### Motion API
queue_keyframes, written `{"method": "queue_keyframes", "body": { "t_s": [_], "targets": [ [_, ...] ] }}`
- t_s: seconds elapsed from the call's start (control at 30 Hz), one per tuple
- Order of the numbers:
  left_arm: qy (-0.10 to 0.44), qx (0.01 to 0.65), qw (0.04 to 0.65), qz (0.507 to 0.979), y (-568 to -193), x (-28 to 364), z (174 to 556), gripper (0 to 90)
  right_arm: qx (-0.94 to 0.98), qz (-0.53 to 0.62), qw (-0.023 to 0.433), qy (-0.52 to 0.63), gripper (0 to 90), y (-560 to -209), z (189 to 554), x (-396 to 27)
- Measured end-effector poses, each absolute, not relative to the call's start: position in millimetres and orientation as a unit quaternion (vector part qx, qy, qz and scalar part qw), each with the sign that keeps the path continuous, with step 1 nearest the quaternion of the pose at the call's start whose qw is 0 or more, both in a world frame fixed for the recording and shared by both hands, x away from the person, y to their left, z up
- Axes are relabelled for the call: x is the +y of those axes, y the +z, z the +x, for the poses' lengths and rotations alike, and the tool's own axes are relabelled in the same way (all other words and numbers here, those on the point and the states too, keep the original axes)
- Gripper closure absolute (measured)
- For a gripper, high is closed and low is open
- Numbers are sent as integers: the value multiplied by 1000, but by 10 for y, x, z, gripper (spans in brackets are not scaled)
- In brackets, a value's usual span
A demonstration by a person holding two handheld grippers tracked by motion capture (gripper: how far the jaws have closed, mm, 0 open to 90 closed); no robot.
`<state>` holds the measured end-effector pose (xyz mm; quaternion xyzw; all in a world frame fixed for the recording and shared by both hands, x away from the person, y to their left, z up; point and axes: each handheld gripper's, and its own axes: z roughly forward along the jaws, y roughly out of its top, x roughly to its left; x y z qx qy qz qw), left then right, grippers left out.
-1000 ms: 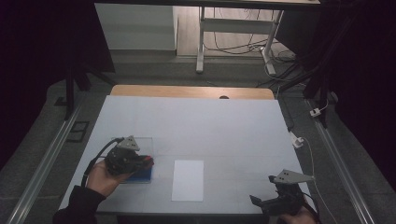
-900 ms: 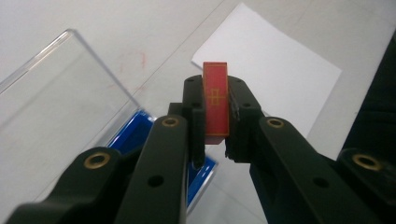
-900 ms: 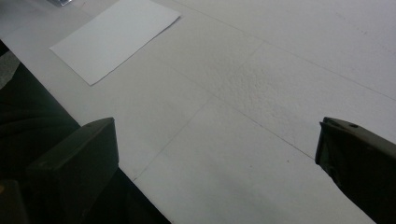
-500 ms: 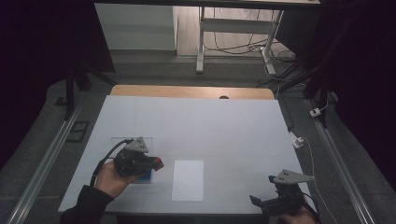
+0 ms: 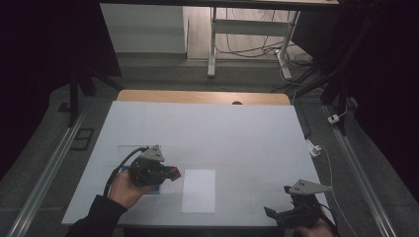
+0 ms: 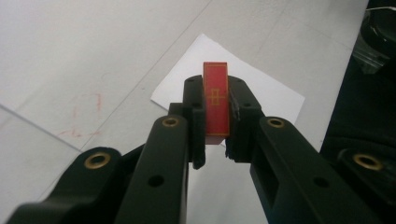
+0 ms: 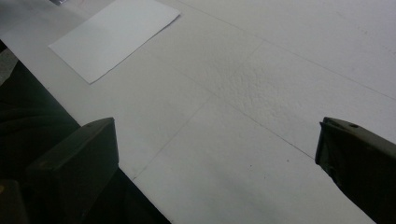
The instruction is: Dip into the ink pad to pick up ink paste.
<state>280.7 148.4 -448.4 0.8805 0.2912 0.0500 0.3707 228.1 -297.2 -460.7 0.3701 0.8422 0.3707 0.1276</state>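
Carried toward three o'clock, the left claw (image 6: 216, 122) grips the red block (image 6: 216, 100) above the white sheet (image 5: 198, 190), placement pending; right claw (image 7: 215, 168) gapes wide.

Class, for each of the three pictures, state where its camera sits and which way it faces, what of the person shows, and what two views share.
High view: above the near side, looking forward and down on the table; both hands, left gripper, right gripper.
Left gripper view: rides the left gripper, looking down past its fingers clamped on a red block.
Right gripper view: rides the right gripper, low over the table; fingers wide apart.
Shared: all show the white sheet.
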Motion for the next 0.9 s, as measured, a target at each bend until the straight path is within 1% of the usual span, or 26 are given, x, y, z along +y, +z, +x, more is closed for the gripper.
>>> {"method": "queue_keyframes", "body": {
  "t_s": [0.17, 0.27, 0.47, 0.6, 0.8, 0.9],
  "targets": [
    [51, 287, 368, 883, -4494, 1407, 2812, 795, 843, 369, 128, 371, 0, -4608, 2281, -2972],
    [62, 296, 349, 887, -4517, 1434, 2825, 795, 842, 370, 128, 372, 0, -4609, 2280, -2973],
    [78, 362, 303, 878, -4627, 1761, 2863, 795, 841, 369, 128, 373, 0, -4607, 2277, -2976],
    [93, 393, 271, 874, -4728, 1940, 2874, 795, 842, 367, 129, 373, 0, -4605, 2276, -2974],
    [100, 427, 249, 864, -4794, 2080, 2896, 795, 843, 366, 128, 373, 0, -4606, 2279, -2968],
    [94, 439, 238, 862, -4841, 2118, 2907, 795, 843, 366, 129, 373, 0, -4605, 2279, -2972]
  ]
}}
